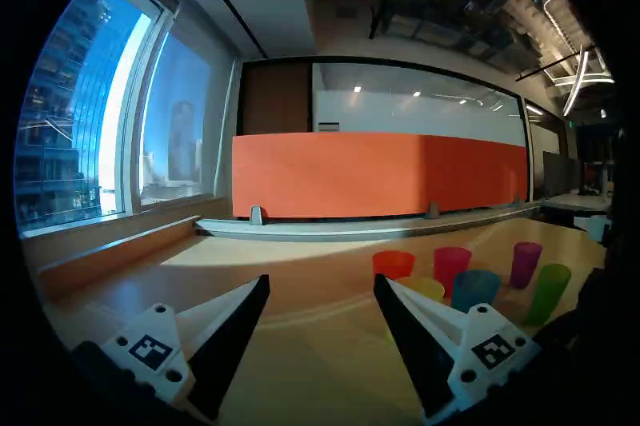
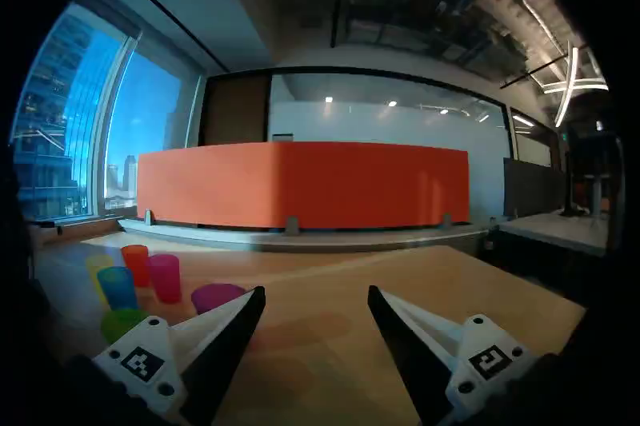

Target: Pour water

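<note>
- A pale wooden table (image 1: 328,370) takes up the near ground. A band of sunlight crosses its far part.
- Beyond the table stands an orange partition (image 1: 376,174) with a glass wall above it. A tall window (image 1: 80,130) on the left shows city towers and blue sky. Pipes and a strip light (image 1: 580,78) hang under the open ceiling.
- Six translucent cups stand upright in a close group on the table, to the right of the left gripper and to the left of the right gripper.
- The far row holds the orange cup (image 1: 394,264), pink cup (image 1: 452,262) and purple cup (image 1: 526,262). The near row holds the yellow cup (image 1: 424,288), blue cup (image 1: 475,290) and green cup (image 1: 549,290).
- In the left gripper view a finger covers the lower part of the yellow cup. In the right gripper view a finger cuts off the green and purple cups. Whether any cup holds liquid cannot be made out.
- The left gripper (image 1: 321,278) has its fingers spread wide. It holds nothing and is well apart from the cups.
- The right gripper (image 2: 316,290) is likewise spread wide, with bare table between its fingers, and touches no cup.
</note>
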The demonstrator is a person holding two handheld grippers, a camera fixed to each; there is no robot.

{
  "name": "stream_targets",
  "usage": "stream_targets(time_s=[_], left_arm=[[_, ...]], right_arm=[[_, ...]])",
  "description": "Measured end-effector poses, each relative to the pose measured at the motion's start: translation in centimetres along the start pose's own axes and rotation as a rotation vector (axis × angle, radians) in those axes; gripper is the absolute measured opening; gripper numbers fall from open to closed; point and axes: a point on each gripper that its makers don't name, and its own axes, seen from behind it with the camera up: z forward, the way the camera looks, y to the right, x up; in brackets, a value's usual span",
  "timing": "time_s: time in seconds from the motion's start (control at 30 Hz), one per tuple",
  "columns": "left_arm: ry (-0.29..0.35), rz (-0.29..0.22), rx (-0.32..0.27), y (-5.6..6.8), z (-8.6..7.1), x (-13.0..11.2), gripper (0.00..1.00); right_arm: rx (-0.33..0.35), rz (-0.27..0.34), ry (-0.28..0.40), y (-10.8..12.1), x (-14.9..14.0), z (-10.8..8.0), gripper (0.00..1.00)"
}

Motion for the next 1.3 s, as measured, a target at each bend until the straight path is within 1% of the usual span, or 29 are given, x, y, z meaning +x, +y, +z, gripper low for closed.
stream_targets(time_s=[0.1,0.27,0.37,0.5,0.6,0.8,1.0,1.17,1.3], left_arm=[[0.009,-0.006,-0.014,0.4,0.0,1.4,0.97],[-0.027,-0.030,-0.033,0.8,0.3,2.9,0.97],[-0.050,-0.055,-0.047,1.2,0.6,3.9,0.97],[-0.064,-0.081,-0.084,2.1,1.2,5.7,0.97],[-0.073,-0.078,-0.108,2.7,1.4,7.1,0.97],[-0.094,-0.051,-0.140,3.2,1.9,9.7,0.97],[-0.094,-0.037,-0.195,4.3,2.1,12.7,0.97],[-0.084,-0.041,-0.242,5.3,2.2,15.4,0.97],[-0.075,-0.042,-0.279,5.9,2.1,17.0,0.97]], right_arm=[[0.005,-0.009,0.001,-0.4,0.9,0.0,0.99],[0.033,-0.012,-0.003,-1.1,3.4,0.1,0.99],[0.055,-0.009,-0.013,-1.3,5.0,0.2,0.99],[0.072,-0.002,-0.028,-1.2,7.4,0.5,0.99],[0.079,-0.001,-0.030,-1.1,9.3,0.6,0.99],[0.095,0.005,-0.030,-1.0,12.8,0.6,0.99],[0.122,0.024,-0.027,-1.3,15.9,0.5,0.99],[0.147,0.033,-0.037,-1.7,17.4,0.5,0.99],[0.167,0.035,-0.042,-2.1,17.8,0.4,0.99]])
